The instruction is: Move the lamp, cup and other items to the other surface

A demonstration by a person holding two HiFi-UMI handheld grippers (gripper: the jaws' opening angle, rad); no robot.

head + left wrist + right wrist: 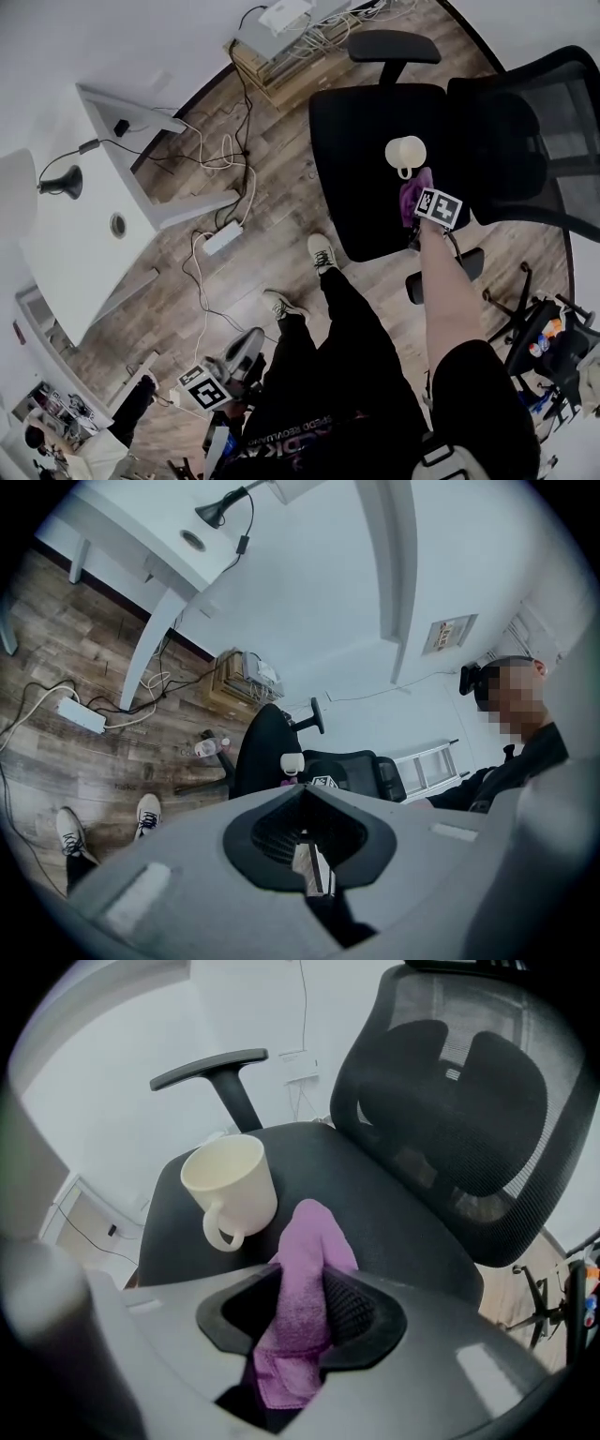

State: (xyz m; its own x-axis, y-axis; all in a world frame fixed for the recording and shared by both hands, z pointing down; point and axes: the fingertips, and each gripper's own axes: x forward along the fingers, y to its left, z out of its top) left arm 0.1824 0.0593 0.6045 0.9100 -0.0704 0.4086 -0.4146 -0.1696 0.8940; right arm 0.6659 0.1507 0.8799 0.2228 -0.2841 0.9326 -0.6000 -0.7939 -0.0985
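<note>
A cream cup (405, 152) (230, 1185) stands upright on the black office chair's seat (361, 178) (403, 1213). Just beside it a purple cloth (411, 194) (311, 1269) rests on the seat and runs up between the jaws of my right gripper (419, 214) (305, 1321), which points steeply down. The cloth lies against one pad, with a dark gap on the other side, so the jaws stand open. A black desk lamp (58, 183) (220, 508) sits on the white desk (89, 234). My left gripper (246, 349) (309, 869) hangs low by the person's legs, shut and empty.
A power strip (223, 238) and loose cables lie on the wood floor between desk and chair. A wooden crate (281, 56) with equipment stands at the wall. The person's shoes (322, 253) are beside the chair. Another chair base with bottles (544, 337) is at the right.
</note>
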